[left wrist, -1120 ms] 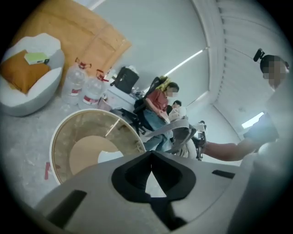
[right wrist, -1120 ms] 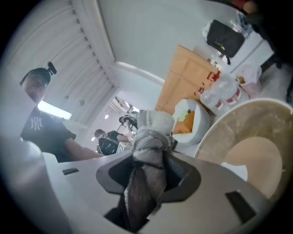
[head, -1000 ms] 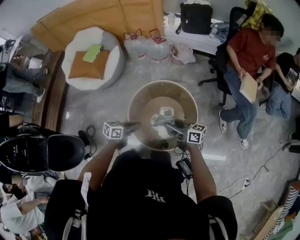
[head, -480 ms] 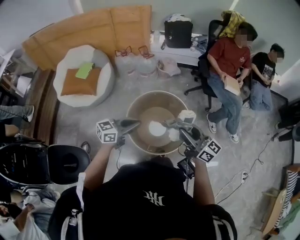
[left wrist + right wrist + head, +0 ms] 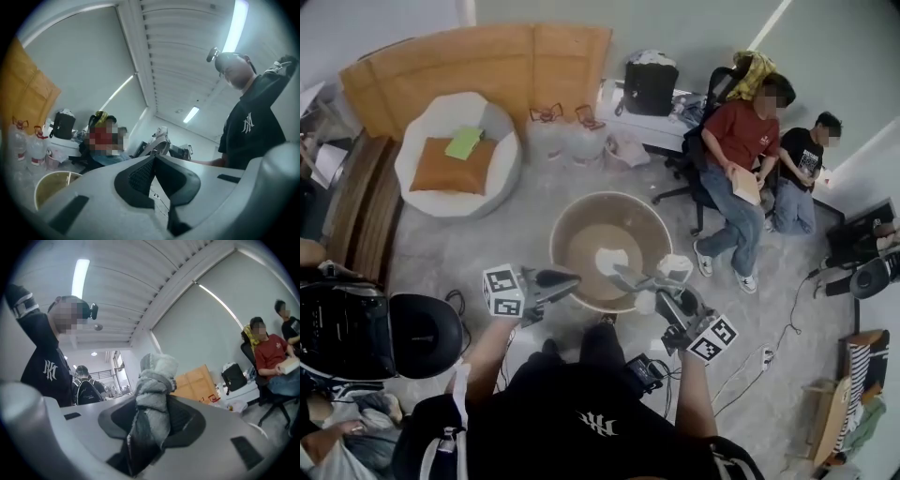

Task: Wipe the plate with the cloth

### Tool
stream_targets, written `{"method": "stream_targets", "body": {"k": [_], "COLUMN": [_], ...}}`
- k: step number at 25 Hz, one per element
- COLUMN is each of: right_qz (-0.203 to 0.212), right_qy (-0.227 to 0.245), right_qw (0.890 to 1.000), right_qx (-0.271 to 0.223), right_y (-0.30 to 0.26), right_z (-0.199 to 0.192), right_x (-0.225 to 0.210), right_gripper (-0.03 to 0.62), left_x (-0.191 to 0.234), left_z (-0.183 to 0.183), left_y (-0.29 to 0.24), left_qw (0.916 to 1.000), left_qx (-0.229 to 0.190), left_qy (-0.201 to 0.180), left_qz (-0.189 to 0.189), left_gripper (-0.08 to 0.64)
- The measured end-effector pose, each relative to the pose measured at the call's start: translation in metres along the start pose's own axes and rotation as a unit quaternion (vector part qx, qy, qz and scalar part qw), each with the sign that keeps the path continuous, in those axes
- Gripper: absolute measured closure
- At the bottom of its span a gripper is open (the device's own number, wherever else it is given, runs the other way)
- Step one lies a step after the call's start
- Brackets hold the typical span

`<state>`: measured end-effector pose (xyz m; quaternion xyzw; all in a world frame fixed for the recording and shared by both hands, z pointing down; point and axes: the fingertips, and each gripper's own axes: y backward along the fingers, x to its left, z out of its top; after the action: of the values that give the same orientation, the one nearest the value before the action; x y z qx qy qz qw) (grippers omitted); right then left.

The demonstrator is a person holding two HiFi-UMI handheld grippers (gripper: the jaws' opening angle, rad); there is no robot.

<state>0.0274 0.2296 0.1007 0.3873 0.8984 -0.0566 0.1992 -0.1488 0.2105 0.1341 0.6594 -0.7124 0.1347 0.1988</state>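
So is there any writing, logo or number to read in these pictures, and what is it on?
"NY": a white interlocked monogram on the black shirt of the person holding the tools.
Left cube and right cube: black-and-white square patterns only, no letters or numbers.
Nothing else carries print large or sharp enough to read.

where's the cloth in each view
Head view: cloth right of centre, by the round table's right edge.
Left gripper view: not clearly in it.
Right gripper view: centre, clamped in the right gripper.
Shared landmark: tan panel, upper left in head, left edge in left, centre-right in right.
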Motion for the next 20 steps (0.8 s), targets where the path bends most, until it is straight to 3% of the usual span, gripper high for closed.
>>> {"method": "stream_targets", "body": {"k": [3,6,10,13,16,20], "right_qz": [-0.002,0.007,0.049,0.077,0.111,0.124], "right_qy": [-0.025,-0.042,-0.036,-0.032,-0.024,-0.030], "right_qw": [1.000,0.999,0.998,0.996,0.993,0.990], "right_qx": [0.000,-0.012,-0.033,-0.042,-0.043,-0.055], "right_y": [0.001,-0.003,-0.009,-0.010,0.027,0.115], "right_z": [-0.009,-0.005,0.001,0.004,0.006,-0.033], "right_x": [0.014,0.018,0.020,0.016,0.047,0.098], "right_gripper": [0.445,0.445,0.443,0.443,0.444,0.444], "left_x": [-0.010,-0.016,-0.017,-0.022,-0.083,-0.169], "left_z": [-0.007,-0.009,-0.002,-0.001,-0.008,-0.078], "left_y": [-0.001,-0.013,-0.025,-0.037,-0.047,-0.053], "left_qw": [0.9997,0.9989,0.9965,0.9969,0.9974,0.9975], "left_qx": [-0.004,0.020,0.014,0.015,-0.006,0.017], "left_qy": [0.010,0.006,0.016,-0.001,-0.031,-0.042], "left_qz": [-0.020,-0.042,-0.081,-0.077,-0.064,-0.054], "left_gripper": [0.554,0.554,0.554,0.554,0.554,0.554]}}
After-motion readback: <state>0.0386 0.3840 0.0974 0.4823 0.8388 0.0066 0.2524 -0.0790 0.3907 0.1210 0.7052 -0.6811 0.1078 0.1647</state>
